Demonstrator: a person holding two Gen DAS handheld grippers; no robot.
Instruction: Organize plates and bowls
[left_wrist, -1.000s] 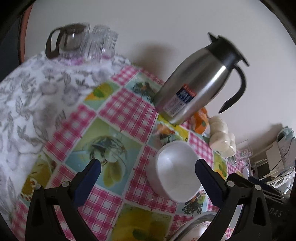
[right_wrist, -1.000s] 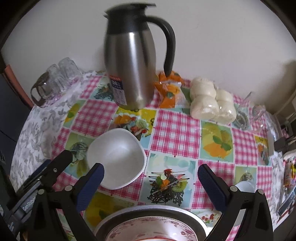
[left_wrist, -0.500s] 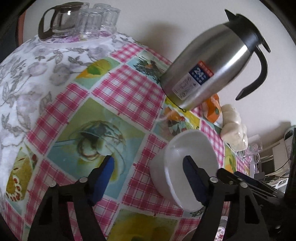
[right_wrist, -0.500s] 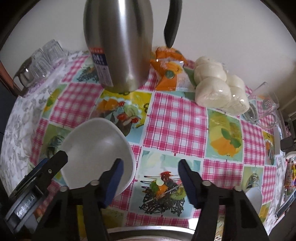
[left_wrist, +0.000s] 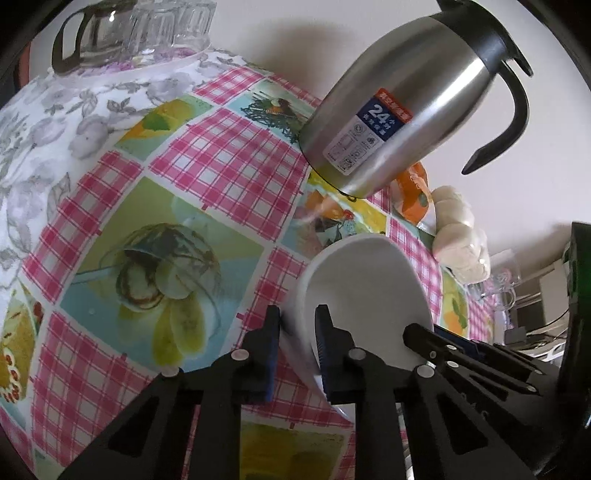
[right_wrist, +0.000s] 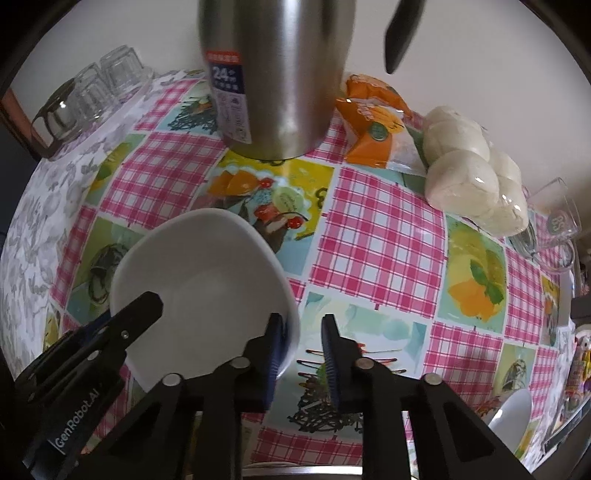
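Note:
A white bowl (left_wrist: 365, 291) (right_wrist: 199, 280) sits on the chequered tablecloth in front of the steel flask. My left gripper (left_wrist: 297, 332) is shut on the bowl's left rim, one finger outside and one inside. It also shows in the right wrist view (right_wrist: 107, 332) at the bowl's left edge. My right gripper (right_wrist: 301, 339) has its jaws closed around the bowl's right rim, with a small gap still showing beside the wall. A second white dish (right_wrist: 511, 411) lies at the lower right.
A tall steel thermos flask (left_wrist: 402, 103) (right_wrist: 273, 74) stands just behind the bowl. A glass jug and upturned glasses (left_wrist: 136, 33) stand at the far left. An orange packet (right_wrist: 373, 122), wrapped white buns (right_wrist: 472, 173) and glass mugs (right_wrist: 554, 225) lie to the right.
Both grippers moved in on the white bowl and closed from wide open onto its opposite rims. The bowl now tilts slightly in the left wrist view.

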